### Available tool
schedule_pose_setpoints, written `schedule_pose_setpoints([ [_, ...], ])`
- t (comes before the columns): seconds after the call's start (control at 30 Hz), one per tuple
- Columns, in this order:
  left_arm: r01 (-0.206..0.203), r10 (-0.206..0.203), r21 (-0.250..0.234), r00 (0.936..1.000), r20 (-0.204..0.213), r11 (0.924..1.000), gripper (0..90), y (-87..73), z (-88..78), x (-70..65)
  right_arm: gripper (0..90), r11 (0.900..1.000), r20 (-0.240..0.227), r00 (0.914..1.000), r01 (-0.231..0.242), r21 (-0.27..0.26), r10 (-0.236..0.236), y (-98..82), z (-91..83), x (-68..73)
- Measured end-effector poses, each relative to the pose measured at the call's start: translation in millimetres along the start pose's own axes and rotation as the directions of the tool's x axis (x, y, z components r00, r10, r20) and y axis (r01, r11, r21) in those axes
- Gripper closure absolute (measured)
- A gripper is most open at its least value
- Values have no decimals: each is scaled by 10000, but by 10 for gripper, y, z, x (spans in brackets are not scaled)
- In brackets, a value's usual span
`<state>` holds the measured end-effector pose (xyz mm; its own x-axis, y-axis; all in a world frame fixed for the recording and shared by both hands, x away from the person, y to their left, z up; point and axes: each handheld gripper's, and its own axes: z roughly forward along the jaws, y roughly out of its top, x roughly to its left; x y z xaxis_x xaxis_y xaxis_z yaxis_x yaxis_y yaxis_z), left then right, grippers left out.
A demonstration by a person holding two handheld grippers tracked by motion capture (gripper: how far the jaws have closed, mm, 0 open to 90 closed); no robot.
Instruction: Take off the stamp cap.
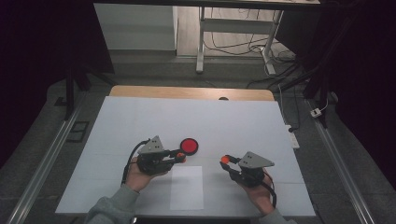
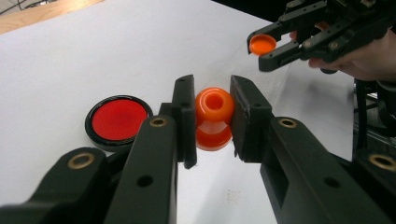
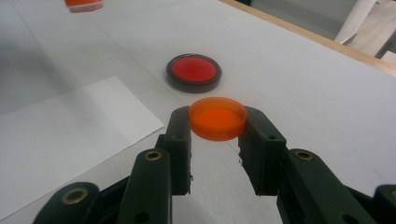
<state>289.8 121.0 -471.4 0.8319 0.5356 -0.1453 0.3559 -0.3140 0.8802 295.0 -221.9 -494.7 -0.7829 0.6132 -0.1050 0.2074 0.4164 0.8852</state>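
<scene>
Although both grips looked settled, the risks sat in how little each pair of tongs had hold of. On the white worktop (image 1: pixel 140 121), one sheet of white paper (image 1: pixel 187 186) lay near the front edge between the person's hands, and one black-rimmed red disc (image 1: pixel 189 146) rested flat just beyond the left tongs (image 1: pixel 181 157), apart from them. The left tongs were pinching one small orange bottle (image 2: pixel 214 117) by its sides, its open mouth turned toward that gripper's camera and held clear above the surface; being round and glossy, it could have rolled or squirted out between the flat pads if the squeeze slackened or the hand tilted. The right tongs (image 1: pixel 225 161) were closed on one orange cap (image 3: pixel 218 117), caught only by its rim at the very tips, well apart from the bottle. I judged that to be the weaker hold: a nudge against the bottle's mouth, or a slightly skewed approach, might have flipped the cap free, and it would likely have dropped and rolled across the worktop, perhaps off the edge.
</scene>
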Motion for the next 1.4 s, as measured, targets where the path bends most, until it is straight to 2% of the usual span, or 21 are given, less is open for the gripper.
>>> schedule_pose_setpoints([
  [0.3,-259,260,76,9996,-141,9996,722,35,18,27,648,9992,436,9983,-382,101,377,-138,-185,-163],
  [0.57,-226,226,17,9994,-260,9997,722,40,-26,45,648,9986,847,9951,-515,150,501,-245,-372,-229],
  [0.93,-106,107,21,9993,-369,9999,722,50,-36,77,647,9992,919,9950,-390,81,381,-258,-409,-243],
  [1.4,-65,63,-51,9991,-408,10000,721,132,-28,132,647,9989,938,9945,-468,-12,467,-261,-443,-254],
])
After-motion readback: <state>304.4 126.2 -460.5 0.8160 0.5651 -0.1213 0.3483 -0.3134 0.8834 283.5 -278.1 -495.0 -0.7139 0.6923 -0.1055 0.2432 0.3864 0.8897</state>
